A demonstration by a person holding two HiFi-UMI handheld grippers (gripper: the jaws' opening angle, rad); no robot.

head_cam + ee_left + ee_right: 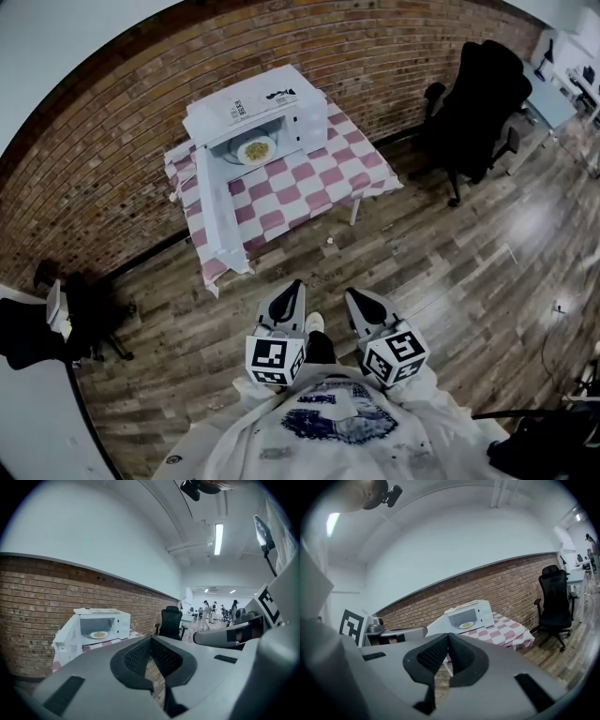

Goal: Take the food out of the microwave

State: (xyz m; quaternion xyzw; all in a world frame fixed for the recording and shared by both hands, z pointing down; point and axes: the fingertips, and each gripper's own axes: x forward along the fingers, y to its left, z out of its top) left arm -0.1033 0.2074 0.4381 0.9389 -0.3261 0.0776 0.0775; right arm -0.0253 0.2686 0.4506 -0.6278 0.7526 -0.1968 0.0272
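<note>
the left gripper (pixel 296 285) and right gripper (pixel 352 293) have closed, empty jaws; if not opened, they could knock the white round plate of yellow food (pixel 256 149) inside the white box-shaped microwave (pixel 302 120).

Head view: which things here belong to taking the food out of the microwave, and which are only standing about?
For the job:
white box-shaped microwave, door open
round white plate of yellow food inside it
left gripper and right gripper, jaws shut

Standing about:
black office chair
pink-and-white checked tablecloth under the microwave
</note>
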